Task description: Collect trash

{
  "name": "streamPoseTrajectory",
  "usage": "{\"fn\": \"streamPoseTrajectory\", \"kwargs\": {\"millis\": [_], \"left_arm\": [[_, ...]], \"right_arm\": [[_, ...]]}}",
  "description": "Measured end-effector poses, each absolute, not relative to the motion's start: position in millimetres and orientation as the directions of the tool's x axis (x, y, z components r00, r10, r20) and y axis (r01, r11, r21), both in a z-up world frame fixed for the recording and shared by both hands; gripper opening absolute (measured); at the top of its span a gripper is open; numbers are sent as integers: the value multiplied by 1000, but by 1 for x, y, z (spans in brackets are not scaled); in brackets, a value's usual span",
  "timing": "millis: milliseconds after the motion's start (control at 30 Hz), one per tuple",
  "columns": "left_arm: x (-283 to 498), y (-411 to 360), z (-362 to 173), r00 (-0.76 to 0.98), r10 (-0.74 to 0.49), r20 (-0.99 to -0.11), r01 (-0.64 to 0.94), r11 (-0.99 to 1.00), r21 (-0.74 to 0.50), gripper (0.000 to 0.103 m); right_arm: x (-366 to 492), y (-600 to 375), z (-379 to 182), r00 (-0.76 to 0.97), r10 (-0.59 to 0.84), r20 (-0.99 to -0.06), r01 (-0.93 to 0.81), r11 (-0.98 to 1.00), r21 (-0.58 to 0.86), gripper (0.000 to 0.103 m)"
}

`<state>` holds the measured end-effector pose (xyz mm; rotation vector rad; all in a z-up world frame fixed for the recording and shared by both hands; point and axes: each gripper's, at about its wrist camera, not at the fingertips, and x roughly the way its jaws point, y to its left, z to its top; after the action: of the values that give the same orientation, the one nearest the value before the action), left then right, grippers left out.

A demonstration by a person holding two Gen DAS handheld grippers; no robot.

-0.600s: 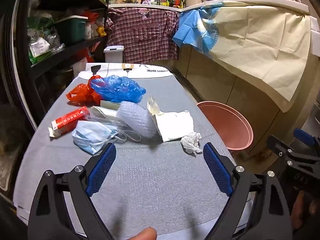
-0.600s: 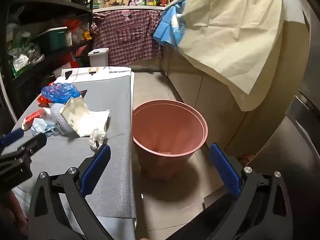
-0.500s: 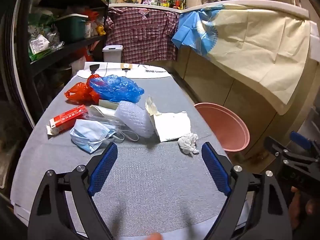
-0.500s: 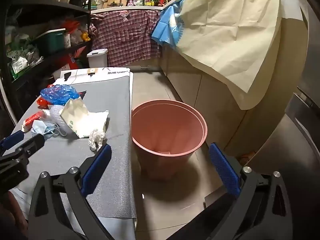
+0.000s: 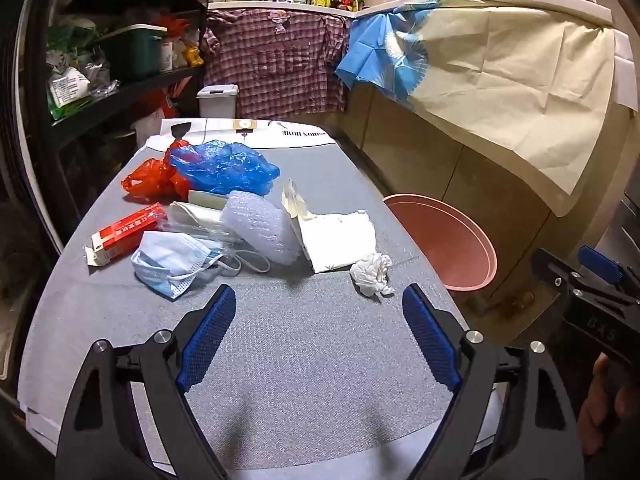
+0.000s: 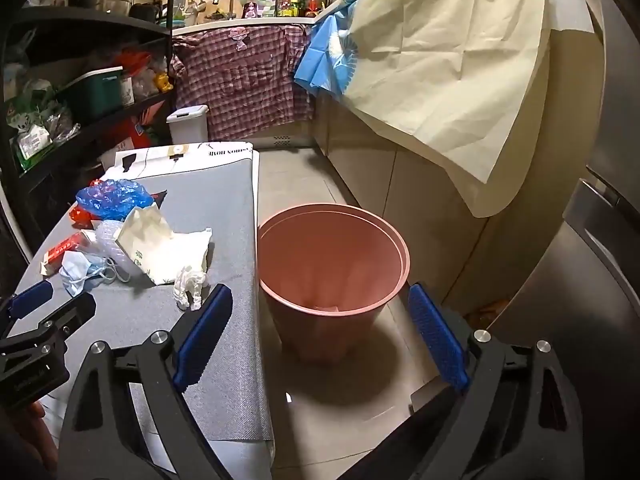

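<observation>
Trash lies in a heap on the grey table (image 5: pixel 304 360): a crumpled white tissue (image 5: pixel 372 273), a white paper bag (image 5: pixel 340 236), bubble wrap (image 5: pixel 260 228), a blue face mask (image 5: pixel 172 260), a red box (image 5: pixel 124 232), a blue plastic bag (image 5: pixel 224 168) and a red plastic bag (image 5: pixel 148 180). My left gripper (image 5: pixel 316 340) hovers open over the table's near part, short of the heap. My right gripper (image 6: pixel 320 340) is open and empty above the floor, in front of the pink bin (image 6: pixel 332 276). The tissue (image 6: pixel 188 284) lies just left of its left finger.
The pink bin (image 5: pixel 444 240) stands on the floor beside the table's right edge. Cabinets draped with a cream cloth (image 6: pixel 448 80) run along the right. Dark shelves (image 5: pixel 100 60) full of goods stand left. A small white bin (image 5: pixel 218 100) and a plaid cloth are behind.
Both views have shifted only slightly; the heap sits a little lower and nearer in the left wrist view. Both grippers stay open and nothing on the table has moved.
</observation>
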<state>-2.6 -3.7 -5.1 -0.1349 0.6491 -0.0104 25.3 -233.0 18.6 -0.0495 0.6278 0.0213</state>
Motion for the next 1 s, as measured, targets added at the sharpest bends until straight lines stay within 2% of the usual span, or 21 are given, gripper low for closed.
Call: {"fn": "streamPoseTrajectory", "kwargs": {"millis": [1000], "left_arm": [[-4,-4,-5,804,-57,-592,-22,992,-126,83]], "right_arm": [[26,-232,17,807,0,-591,-38,998,-53,88]]}}
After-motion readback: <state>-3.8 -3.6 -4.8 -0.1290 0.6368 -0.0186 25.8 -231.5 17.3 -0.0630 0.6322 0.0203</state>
